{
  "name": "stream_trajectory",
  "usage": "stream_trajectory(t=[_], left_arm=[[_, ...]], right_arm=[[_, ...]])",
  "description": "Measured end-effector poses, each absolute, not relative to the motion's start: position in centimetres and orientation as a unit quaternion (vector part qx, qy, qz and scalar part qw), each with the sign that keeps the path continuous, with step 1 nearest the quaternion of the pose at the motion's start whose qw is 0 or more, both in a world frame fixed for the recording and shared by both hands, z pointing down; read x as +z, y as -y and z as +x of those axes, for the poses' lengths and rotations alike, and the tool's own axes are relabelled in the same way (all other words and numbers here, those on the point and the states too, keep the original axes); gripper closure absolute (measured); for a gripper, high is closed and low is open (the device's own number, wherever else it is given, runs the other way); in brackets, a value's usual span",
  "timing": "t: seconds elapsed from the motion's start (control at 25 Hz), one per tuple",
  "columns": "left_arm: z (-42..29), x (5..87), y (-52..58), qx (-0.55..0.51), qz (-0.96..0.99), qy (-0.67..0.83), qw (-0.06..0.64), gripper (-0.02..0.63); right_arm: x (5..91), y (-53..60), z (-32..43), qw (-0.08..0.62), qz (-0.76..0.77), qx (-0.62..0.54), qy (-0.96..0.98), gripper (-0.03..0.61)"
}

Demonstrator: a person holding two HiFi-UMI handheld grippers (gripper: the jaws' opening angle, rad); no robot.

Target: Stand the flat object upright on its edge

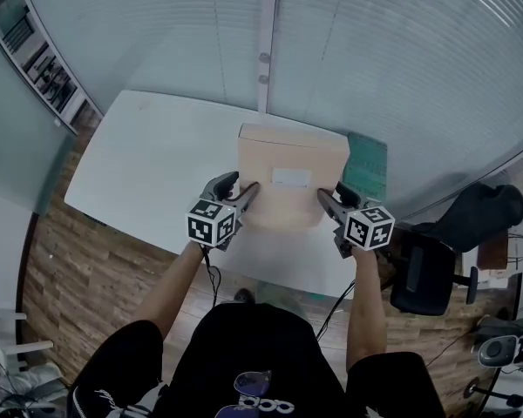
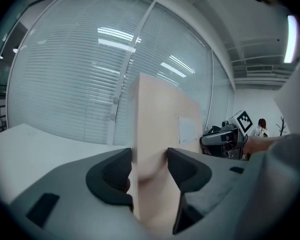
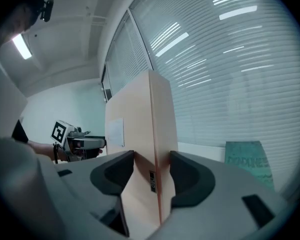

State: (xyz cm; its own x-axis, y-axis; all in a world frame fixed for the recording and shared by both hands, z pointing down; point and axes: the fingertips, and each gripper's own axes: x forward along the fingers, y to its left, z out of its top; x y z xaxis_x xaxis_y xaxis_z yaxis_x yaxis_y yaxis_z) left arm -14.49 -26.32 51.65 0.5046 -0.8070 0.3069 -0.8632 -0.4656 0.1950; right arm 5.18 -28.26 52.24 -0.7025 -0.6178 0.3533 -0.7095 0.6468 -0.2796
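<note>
Lettering comes first, and little of it can be read. From the head view, one tan box [image 1: 288, 159] shows a single white label [image 1: 291, 178] on its broad face, its print too small to make out. The box is over the far half of the white table [image 1: 148, 164], with its broad face turned toward the person. I cannot tell whether its lower edge touches the tabletop. Two bare forearms reach forward side by side. The left gripper [image 1: 248, 194] clamps the box's lower left edge and the right gripper [image 1: 327, 200] clamps its lower right edge. Each gripper carries one marker cube. One green mat [image 1: 366, 165] lies flat on the table just right of the box, and one black office chair [image 1: 423, 277] stands off the table's near right corner.

In the left gripper view, the box rises upright between the jaws, and both dark pads press on its narrow edge at a fairly wide spread. The white label shows again, still blank to the eye. The right gripper and its cube show at the far right, level with this one.

In the right gripper view, the jaws likewise hold the box's other upright edge, pads on both faces. One small barcode strip [image 3: 152, 181] runs down that edge, unreadable. The green mat carries pale lettering too blurred to read. Window blinds [image 3: 230, 74] fill the background.
</note>
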Motion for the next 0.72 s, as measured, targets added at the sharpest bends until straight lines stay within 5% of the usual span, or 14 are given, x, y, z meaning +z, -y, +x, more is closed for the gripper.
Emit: stream_trajectory(t=[0.24,0.72], left_arm=[[-13.7,48.9,27.2,0.078,0.862,0.491,0.102,0.374],[-12.9,48.5,27.7,0.084,0.869,0.48,0.088,0.376]], right_arm=[[50.2,28.8,6.0,0.102,0.387,0.172,0.9,0.347],[49.9,28.6,6.8,0.099,0.406,0.164,0.894,0.351]])
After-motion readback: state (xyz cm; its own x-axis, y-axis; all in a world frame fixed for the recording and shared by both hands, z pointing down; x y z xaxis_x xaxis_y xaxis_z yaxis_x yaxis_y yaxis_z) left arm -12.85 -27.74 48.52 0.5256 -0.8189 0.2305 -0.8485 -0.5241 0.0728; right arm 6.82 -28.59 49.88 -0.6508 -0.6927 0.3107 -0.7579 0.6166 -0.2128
